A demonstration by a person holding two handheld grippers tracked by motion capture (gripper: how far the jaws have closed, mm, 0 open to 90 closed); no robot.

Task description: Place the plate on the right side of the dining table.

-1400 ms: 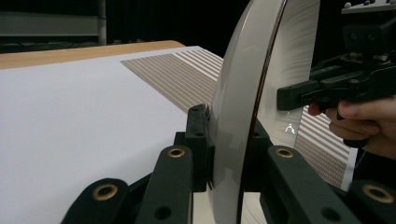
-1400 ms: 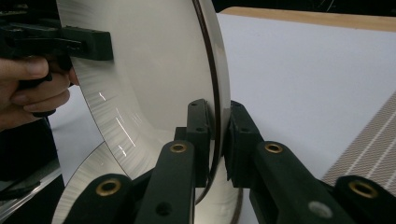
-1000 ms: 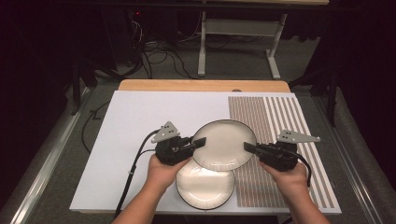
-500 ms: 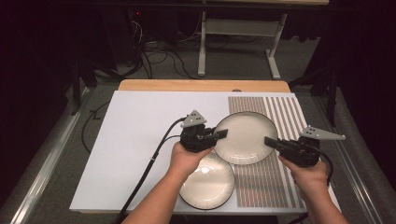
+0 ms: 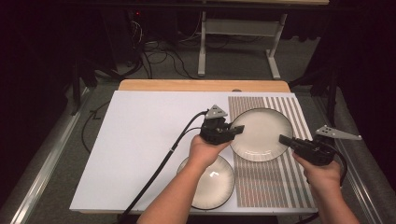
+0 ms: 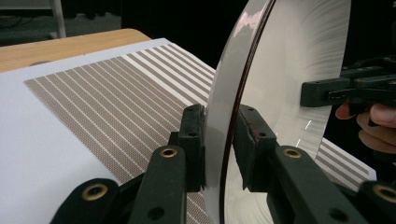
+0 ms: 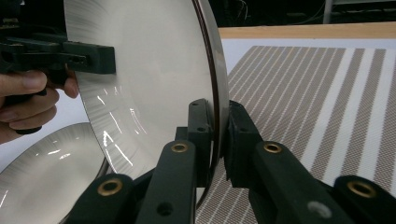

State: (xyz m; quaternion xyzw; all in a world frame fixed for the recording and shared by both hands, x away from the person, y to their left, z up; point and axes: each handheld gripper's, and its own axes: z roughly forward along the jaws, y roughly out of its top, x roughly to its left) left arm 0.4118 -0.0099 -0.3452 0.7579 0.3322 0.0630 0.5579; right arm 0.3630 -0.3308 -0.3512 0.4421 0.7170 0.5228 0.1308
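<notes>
A large pale plate (image 5: 261, 133) with a dark rim hangs over the striped mat (image 5: 275, 186), carried between both grippers. My left gripper (image 5: 236, 130) is shut on its left rim. My right gripper (image 5: 286, 139) is shut on its right rim. In the left gripper view the plate (image 6: 289, 56) stands on edge between the jaws of that gripper (image 6: 222, 135), with the other gripper at its far rim. The right gripper view shows the same plate (image 7: 149, 60) pinched by my right gripper (image 7: 218, 135). A second, like plate (image 5: 210, 182) lies flat near the front edge, under my left forearm.
A white board (image 5: 140, 140) covers the table's left and middle, and the striped mat takes up the right part. A wooden strip (image 5: 201, 85) runs along the far edge. A black cable (image 5: 159, 163) trails from the left gripper across the board. Beyond the table are desk legs and floor cables.
Both hands have carried the held plate to the right, from above the second plate and the mat's left edge to over the mat. The second plate has stayed in place.
</notes>
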